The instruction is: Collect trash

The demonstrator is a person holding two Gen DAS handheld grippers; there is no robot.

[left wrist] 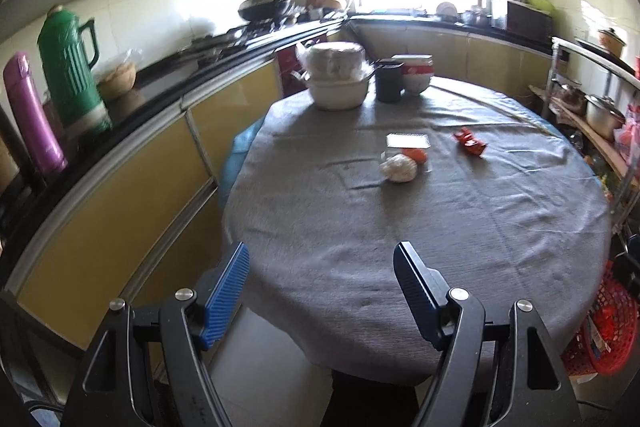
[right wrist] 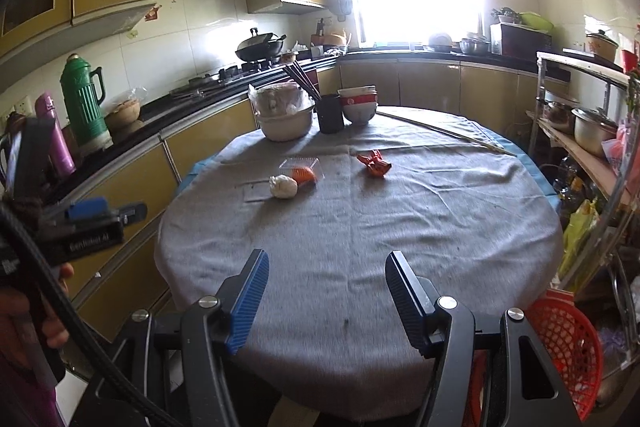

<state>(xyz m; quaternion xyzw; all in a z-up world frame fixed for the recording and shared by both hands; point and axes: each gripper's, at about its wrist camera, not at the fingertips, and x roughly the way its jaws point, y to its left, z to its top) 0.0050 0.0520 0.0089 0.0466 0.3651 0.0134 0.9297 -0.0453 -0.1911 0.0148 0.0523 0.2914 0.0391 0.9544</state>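
Grey cloth covers the bench (right wrist: 360,247), where we list three uncollected pieces well ahead of both sets of jaws: a white paper wad (right wrist: 283,186), a clear plastic tray (right wrist: 301,167) touching it, and a red wrapper (right wrist: 374,163) apart to the right. Left gripper (left wrist: 322,291) and right gripper (right wrist: 326,297) stand apart, empty. We judge collection not yet begun; the red basket (right wrist: 568,343) sits beside the right jaws.

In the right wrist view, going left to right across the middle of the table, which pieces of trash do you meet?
White crumpled wad → orange scrap by the clear plastic tray → red crumpled wrapper.
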